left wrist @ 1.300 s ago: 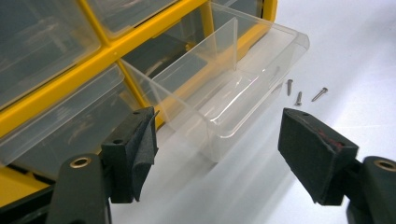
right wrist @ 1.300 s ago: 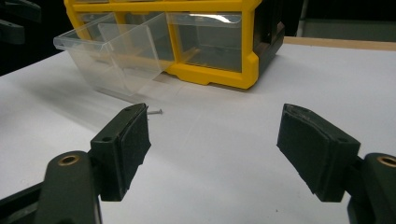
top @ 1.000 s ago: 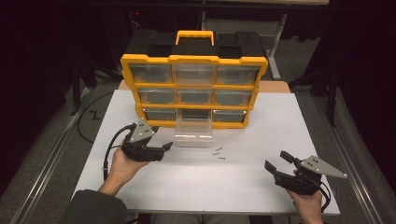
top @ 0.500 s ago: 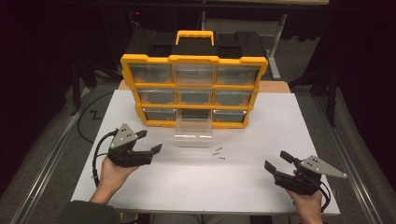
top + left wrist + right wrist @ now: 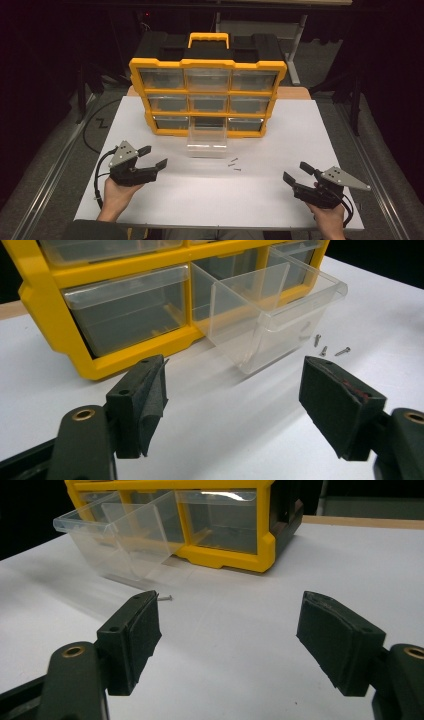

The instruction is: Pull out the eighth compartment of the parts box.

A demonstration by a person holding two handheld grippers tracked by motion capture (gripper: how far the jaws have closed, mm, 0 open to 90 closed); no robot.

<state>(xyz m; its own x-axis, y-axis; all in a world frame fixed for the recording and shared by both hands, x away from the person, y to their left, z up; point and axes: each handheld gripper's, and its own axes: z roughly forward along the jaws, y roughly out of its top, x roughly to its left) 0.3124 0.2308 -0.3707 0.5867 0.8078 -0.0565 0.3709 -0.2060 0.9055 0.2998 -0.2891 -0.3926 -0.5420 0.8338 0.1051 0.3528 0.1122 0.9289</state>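
Observation:
A yellow and black drawer cabinet (image 5: 207,95) stands at the back of the white table. Its bottom middle clear drawer (image 5: 207,142) is pulled out onto the table and looks empty. Three small screws (image 5: 234,164) lie just in front of the drawer, to its right. My left gripper (image 5: 155,156) rests low at the front left, open and holding nothing, pointing toward the drawer (image 5: 270,315) and the screws (image 5: 325,349). My right gripper (image 5: 294,171) sits at the front right, also open with nothing in it. It faces the drawer (image 5: 115,540), and one screw (image 5: 166,598) shows past its left jaw.
The white table (image 5: 300,130) has bare surface between both hands and on either side of the cabinet (image 5: 225,560). A black cable (image 5: 102,167) loops from the left gripper near the table's left edge. Dark floor and table legs surround the table.
My left hand has drawn back from the drawer, to the left and toward the near edge, sinking a little. Its jaws stay open. The right hand has not moved.

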